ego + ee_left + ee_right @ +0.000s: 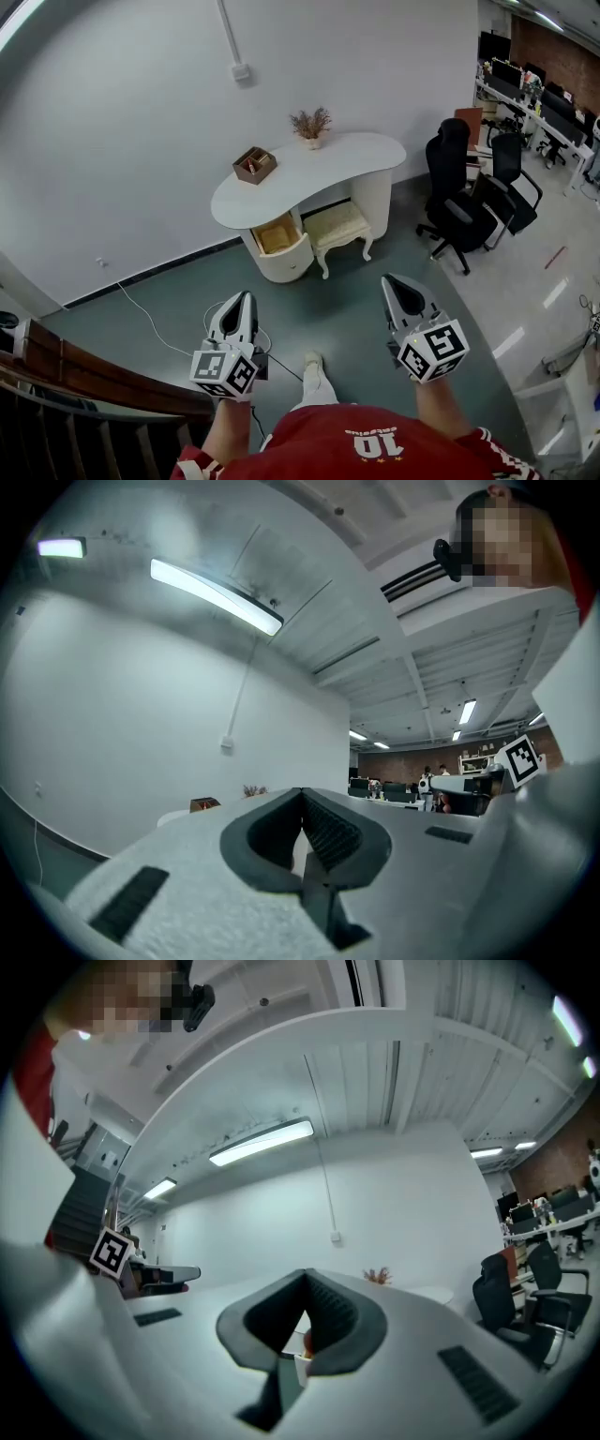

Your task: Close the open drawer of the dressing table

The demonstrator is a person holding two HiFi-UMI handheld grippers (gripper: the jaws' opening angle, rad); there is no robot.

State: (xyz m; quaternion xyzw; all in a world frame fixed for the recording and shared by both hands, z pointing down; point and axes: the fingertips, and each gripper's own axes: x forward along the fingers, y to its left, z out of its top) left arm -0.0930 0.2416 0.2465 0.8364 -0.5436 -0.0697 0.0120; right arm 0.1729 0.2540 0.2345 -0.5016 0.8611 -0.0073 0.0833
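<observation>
We are holding the left gripper [246, 300] out ahead at the left of the head view, jaws drawn together at the tips and nothing between them. We are holding the right gripper [394, 281] alongside it, jaws likewise meeting and empty. Both are pointing across the green floor [347, 300] and are hanging well apart from the dressing table [319, 164], which is standing against the white wall [122, 141]. Its drawer [277, 236] is sitting pulled out under the left end of the top, showing a yellowish inside. A cream stool [338, 226] is standing just beside the drawer. On the top, a wooden box [254, 164] is sitting at the left end and a vase of dried flowers [310, 126] at the back edge. Black office chairs [459, 202] are standing to the right of the table.
</observation>
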